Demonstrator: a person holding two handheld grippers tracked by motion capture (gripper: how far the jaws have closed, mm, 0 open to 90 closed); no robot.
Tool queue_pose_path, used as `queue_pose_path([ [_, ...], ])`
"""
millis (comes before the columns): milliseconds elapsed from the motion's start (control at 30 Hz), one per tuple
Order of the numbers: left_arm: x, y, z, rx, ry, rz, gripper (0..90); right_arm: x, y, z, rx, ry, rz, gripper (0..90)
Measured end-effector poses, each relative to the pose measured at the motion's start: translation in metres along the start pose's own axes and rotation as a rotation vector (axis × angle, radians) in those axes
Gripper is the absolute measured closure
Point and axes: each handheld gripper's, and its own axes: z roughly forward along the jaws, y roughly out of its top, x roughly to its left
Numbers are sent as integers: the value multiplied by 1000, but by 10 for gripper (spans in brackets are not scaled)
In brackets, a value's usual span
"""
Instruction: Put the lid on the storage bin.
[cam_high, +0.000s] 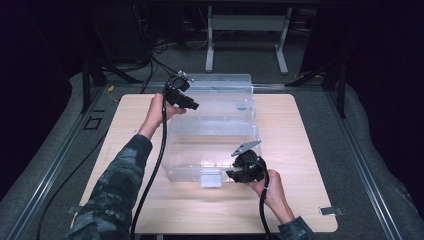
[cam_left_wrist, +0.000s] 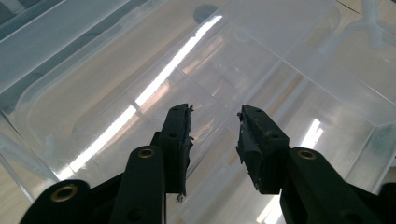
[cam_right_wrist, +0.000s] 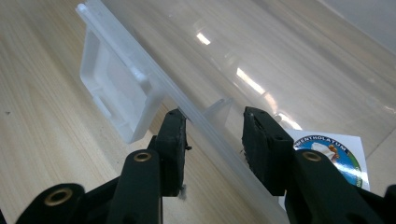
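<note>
A clear plastic storage box (cam_high: 212, 132) sits near the middle of the light wooden table (cam_high: 305, 150), its lid raised and leaning back at the far side, its white front latch (cam_high: 210, 177) facing the person. The work in hand looks like taking hold of this box with both grippers, so the step calls for two secure bites on the plastic before anything is lifted or swung. The left gripper (cam_high: 192, 104) hangs at the far-left corner of the box, near the hinge line; in the left gripper view its jaws stand at a narrow gap with transparent plastic behind them, and whether an edge lies between the pads cannot be told, so no hold can be claimed there. The right gripper (cam_right_wrist: 212, 122) is at the near rim, right of the latch; in the right gripper view its jaws straddle the rim (cam_right_wrist: 205, 123) at a narrow gap, the left pad at or almost at the rim and the other pad apart from it, so that bite looks unfinished. A good grip would seat the rim deep between the pads, square to them, clear of the latch and the round label (cam_right_wrist: 337, 158). Smooth plastic can slip, so both sides should close fully before any pull.
</note>
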Motion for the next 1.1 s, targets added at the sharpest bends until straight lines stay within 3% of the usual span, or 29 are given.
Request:
queue_pose_path([
  [700, -10, 5, -9, 41, -23, 33, 734, 6, -3, 3, -54, -47, 24, 558],
  [1100, -19, 2, -25, 21, -36, 59, 741, 9, -2, 6, -22, -66, 11, 521],
])
